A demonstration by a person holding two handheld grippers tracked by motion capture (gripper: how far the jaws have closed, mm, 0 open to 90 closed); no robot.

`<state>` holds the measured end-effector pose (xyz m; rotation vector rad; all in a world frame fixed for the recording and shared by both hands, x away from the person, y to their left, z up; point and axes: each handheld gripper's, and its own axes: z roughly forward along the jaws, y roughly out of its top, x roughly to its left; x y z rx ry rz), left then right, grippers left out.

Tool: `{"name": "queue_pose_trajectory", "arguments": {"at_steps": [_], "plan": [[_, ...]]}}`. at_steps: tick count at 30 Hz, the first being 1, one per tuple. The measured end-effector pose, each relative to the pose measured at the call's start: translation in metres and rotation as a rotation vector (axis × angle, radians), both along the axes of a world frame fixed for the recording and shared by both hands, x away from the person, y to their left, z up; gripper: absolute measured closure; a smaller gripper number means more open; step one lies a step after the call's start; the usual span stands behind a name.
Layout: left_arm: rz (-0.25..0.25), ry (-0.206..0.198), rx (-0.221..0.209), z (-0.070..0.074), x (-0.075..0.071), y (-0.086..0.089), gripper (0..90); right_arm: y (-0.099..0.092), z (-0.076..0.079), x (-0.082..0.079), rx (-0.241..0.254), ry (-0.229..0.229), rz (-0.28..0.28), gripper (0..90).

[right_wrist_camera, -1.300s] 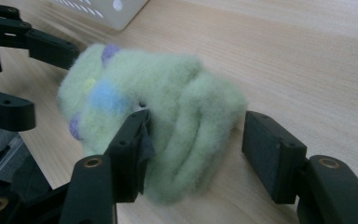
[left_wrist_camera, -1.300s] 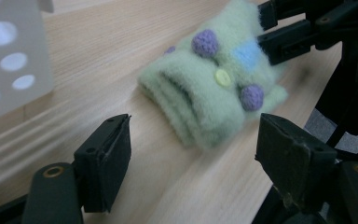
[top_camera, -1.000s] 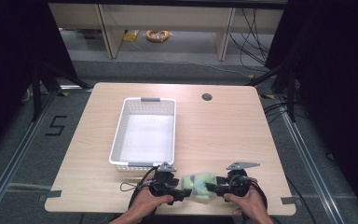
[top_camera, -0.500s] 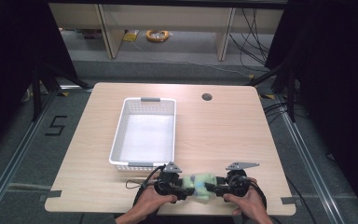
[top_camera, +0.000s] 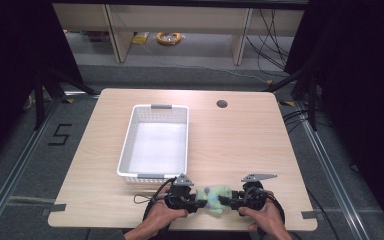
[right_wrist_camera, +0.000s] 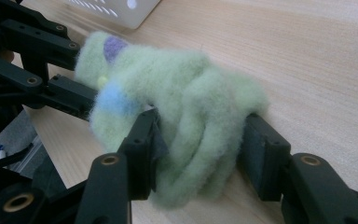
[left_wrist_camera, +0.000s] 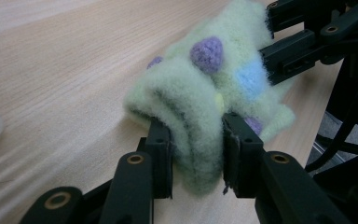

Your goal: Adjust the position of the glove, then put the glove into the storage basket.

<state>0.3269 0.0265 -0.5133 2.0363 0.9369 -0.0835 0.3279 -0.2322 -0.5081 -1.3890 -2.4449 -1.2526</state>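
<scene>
Fuzzy green sock (top_camera: 215, 197) pinched from both ends, down at the table's (top_camera: 260, 145) 6 o'clock edge

Left gripper (top_camera: 196, 204) has just been closing and now squeezes the sock's 9 o'clock end; right gripper (top_camera: 226, 202) also closing, clamped on its 3 o'clock end. White basket (top_camera: 127, 145) sits near, around 11 o'clock from the sock.

White plastic basket (top_camera: 155, 145) sitting on the light wood table (top_camera: 240, 145), left of middle, long side running away from the camera, grey handle clips at both short ends, nothing inside. Small round dark grommet hole (top_camera: 222, 104) near the table's far edge, well apart from the basket. Beyond the table, a coil of yellow cable (top_camera: 169, 37) on the floor under pale shelving. Number 5 (top_camera: 60, 135) marked on the floor left of the table. Black cables (top_camera: 272, 30) hanging at far right.
</scene>
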Motion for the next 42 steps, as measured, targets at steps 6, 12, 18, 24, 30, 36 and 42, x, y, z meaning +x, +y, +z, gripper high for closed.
{"name": "queue_pose_trajectory", "arguments": {"at_steps": [6, 12, 18, 24, 30, 36, 42], "plan": [[-0.003, -0.013, 0.006, 0.0, -0.001, 0.0, 67.6, 0.0, -0.003, 0.003, 0.038, 0.031, -0.006, 56.9], [-0.007, -0.028, 0.016, 0.002, -0.004, 0.0, 69.3, 0.0, -0.002, 0.002, 0.047, 0.005, 0.009, 67.5], [-0.023, -0.017, 0.003, 0.003, -0.006, 0.003, 70.8, 0.0, 0.003, -0.003, 0.061, -0.02, 0.017, 71.3], [-0.026, -0.031, -0.003, 0.007, -0.009, 0.005, 71.3, 0.004, 0.009, -0.008, 0.076, -0.016, 0.009, 72.6], [-0.032, -0.033, -0.015, 0.012, -0.01, 0.009, 71.3, 0.007, 0.015, -0.013, 0.095, -0.017, 0.015, 73.6], [-0.035, -0.043, -0.016, 0.017, -0.01, 0.011, 71.4, 0.004, 0.018, -0.011, 0.102, -0.063, 0.03, 73.7], [-0.031, -0.06, -0.022, 0.025, -0.013, 0.012, 71.3, 0.005, 0.024, -0.014, 0.105, -0.077, 0.026, 73.7]]}}
